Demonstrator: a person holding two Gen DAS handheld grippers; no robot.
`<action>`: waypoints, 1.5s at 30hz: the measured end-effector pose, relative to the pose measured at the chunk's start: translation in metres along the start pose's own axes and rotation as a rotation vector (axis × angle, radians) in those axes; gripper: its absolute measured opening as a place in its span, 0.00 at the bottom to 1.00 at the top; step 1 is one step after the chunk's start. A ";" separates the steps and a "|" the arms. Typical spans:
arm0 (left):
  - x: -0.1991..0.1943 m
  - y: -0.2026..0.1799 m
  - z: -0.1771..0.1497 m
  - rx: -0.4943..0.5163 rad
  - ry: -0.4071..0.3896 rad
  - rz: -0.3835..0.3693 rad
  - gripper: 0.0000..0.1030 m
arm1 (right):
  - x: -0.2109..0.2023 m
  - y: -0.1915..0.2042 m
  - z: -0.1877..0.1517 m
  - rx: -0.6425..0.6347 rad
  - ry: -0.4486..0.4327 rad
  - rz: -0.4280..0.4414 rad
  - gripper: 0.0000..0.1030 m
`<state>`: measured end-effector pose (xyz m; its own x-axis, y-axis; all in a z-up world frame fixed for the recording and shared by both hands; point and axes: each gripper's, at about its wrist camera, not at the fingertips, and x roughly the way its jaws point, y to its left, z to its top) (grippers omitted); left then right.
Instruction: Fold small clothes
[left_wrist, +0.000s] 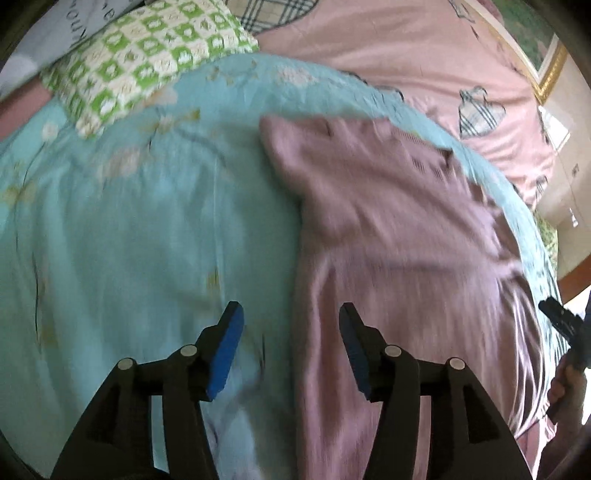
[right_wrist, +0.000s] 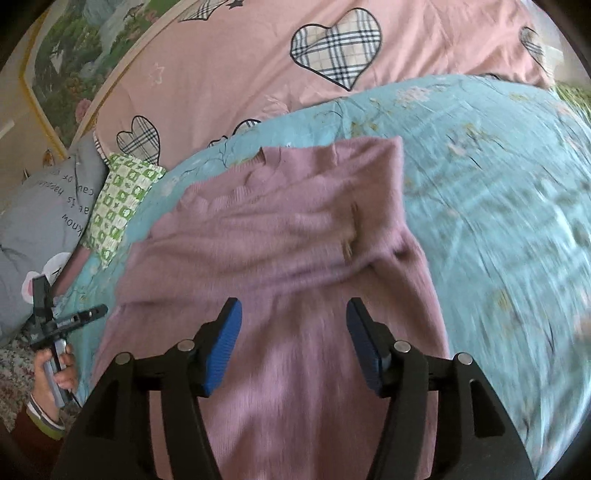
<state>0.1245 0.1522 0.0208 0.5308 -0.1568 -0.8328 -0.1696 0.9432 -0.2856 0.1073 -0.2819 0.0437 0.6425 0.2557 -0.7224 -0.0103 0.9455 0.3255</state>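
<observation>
A mauve knit sweater (left_wrist: 399, 236) lies spread on a light blue floral quilt (left_wrist: 147, 229). In the right wrist view the sweater (right_wrist: 280, 258) fills the middle, with one side folded over across its upper part. My left gripper (left_wrist: 291, 314) is open and empty, above the sweater's left edge where it meets the quilt. My right gripper (right_wrist: 293, 310) is open and empty, above the sweater's lower body. The left gripper also shows at the left edge of the right wrist view (right_wrist: 70, 319), held in a hand. Both views are motion-blurred.
A green checked pillow (left_wrist: 147, 59) and a grey printed pillow (right_wrist: 40, 221) lie at the quilt's far side. A pink sheet with plaid hearts (right_wrist: 258, 66) covers the bed beyond. A framed picture (right_wrist: 85, 44) hangs on the wall.
</observation>
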 end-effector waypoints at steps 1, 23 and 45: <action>-0.003 0.000 -0.009 -0.002 0.008 -0.004 0.53 | -0.006 -0.002 -0.007 0.005 0.003 -0.005 0.59; -0.063 -0.012 -0.150 0.081 0.044 -0.021 0.70 | -0.103 -0.062 -0.113 0.140 -0.007 0.027 0.62; -0.062 -0.020 -0.229 0.056 0.110 -0.274 0.11 | -0.086 -0.053 -0.170 0.049 0.156 0.397 0.42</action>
<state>-0.0951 0.0763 -0.0305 0.4568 -0.4354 -0.7758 0.0154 0.8758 -0.4825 -0.0775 -0.3196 -0.0149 0.4722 0.6290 -0.6175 -0.1945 0.7577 0.6230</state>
